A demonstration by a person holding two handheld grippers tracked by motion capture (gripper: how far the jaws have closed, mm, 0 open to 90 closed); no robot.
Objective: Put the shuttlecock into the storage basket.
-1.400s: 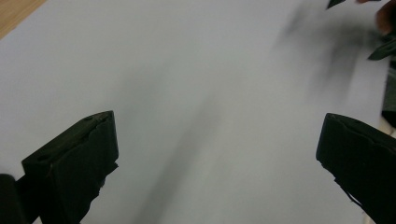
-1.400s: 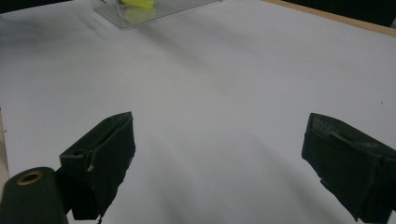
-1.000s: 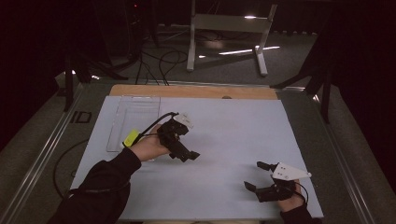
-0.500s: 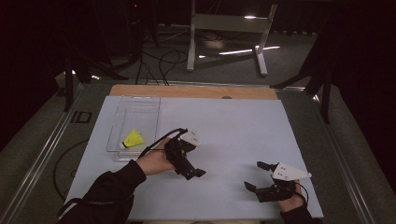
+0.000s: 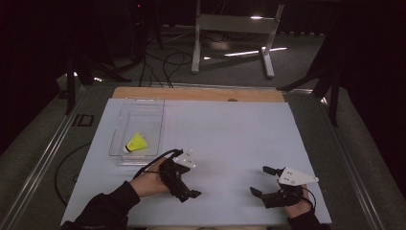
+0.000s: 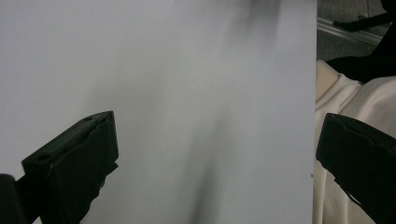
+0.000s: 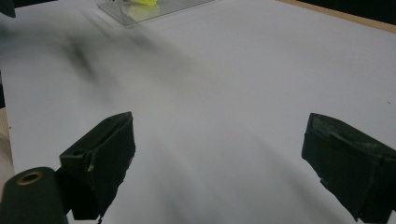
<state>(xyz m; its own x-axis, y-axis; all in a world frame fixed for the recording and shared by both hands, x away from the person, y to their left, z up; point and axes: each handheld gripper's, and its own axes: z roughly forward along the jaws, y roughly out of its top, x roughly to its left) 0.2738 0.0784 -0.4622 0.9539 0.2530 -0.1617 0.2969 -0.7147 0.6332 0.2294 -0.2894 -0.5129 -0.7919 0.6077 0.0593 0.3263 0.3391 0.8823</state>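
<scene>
One clear plastic tray [image 5: 125,125] at the left part of the white table sheet [image 5: 230,129]; one yellow shuttlecock [image 5: 136,143] inside it, near the tray's front end, lying on its side. Seen again as a yellow blur in the tray [image 7: 154,8] at the top edge of the right gripper view, cut off by the frame. Two grippers, both low over the sheet near the front edge, well apart from each other. Left gripper [image 5: 187,190] just in front of the tray, not touching it, jaws spread wide with nothing between them [image 6: 215,154]. Right gripper [image 5: 261,181] at the right front, jaws wide apart too, empty [image 7: 219,163]. Nothing on the sheet between the grippers and the tray. Pale cloth [image 6: 345,102] past the sheet's edge in the left gripper view, partly hidden by one jaw. Beyond the table: a light metal stand [image 5: 234,33] and cables [image 5: 163,62] on the dark floor, hard to make out.
</scene>
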